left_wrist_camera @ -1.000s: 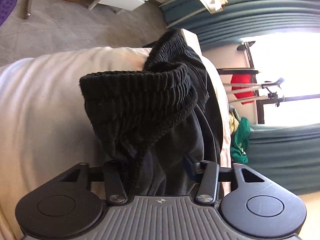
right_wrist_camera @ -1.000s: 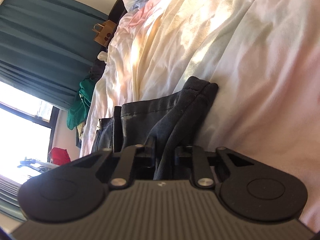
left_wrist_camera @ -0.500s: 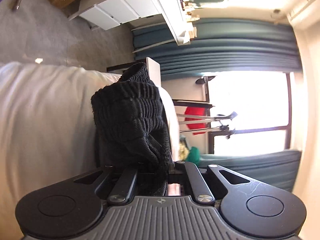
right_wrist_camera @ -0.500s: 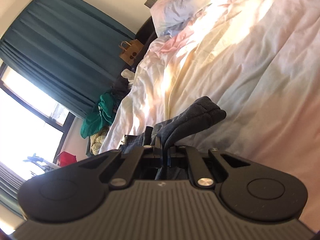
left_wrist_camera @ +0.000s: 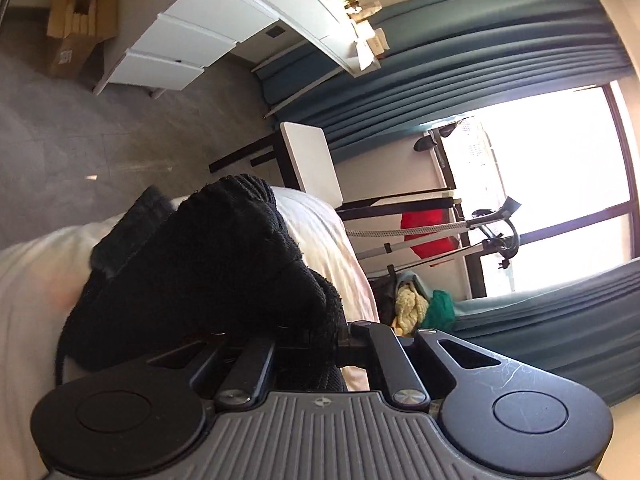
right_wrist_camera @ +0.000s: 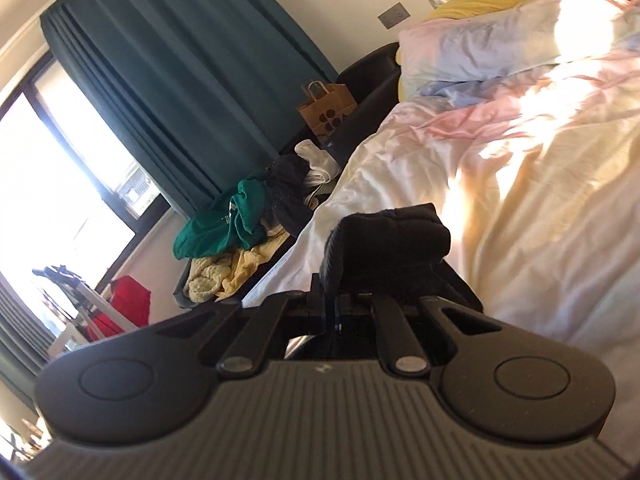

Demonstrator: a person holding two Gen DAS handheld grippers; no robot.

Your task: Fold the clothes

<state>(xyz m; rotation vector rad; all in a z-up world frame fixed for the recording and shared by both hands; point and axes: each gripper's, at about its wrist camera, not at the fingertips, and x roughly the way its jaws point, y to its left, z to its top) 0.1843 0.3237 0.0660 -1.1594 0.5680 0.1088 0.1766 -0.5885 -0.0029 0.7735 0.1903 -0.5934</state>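
Gripping the black garment (left_wrist_camera: 208, 272) above the bed (right_wrist_camera: 540, 208): left gripper (left_wrist_camera: 308, 344) and right gripper (right_wrist_camera: 340, 312) both clamped on bunched folds (thin bites). Risk: cloth slipping out under its weight.

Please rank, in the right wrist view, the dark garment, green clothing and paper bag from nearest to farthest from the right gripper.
1. Dark garment, clamped in the right gripper.
2. Green clothing, upper left, beside the bed.
3. Paper bag, farther back by the curtain.

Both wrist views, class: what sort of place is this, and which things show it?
Most likely a bedroom: a bed with a rumpled duvet and pillow, a white chest of drawers, and a heap of clothes beside the bed.
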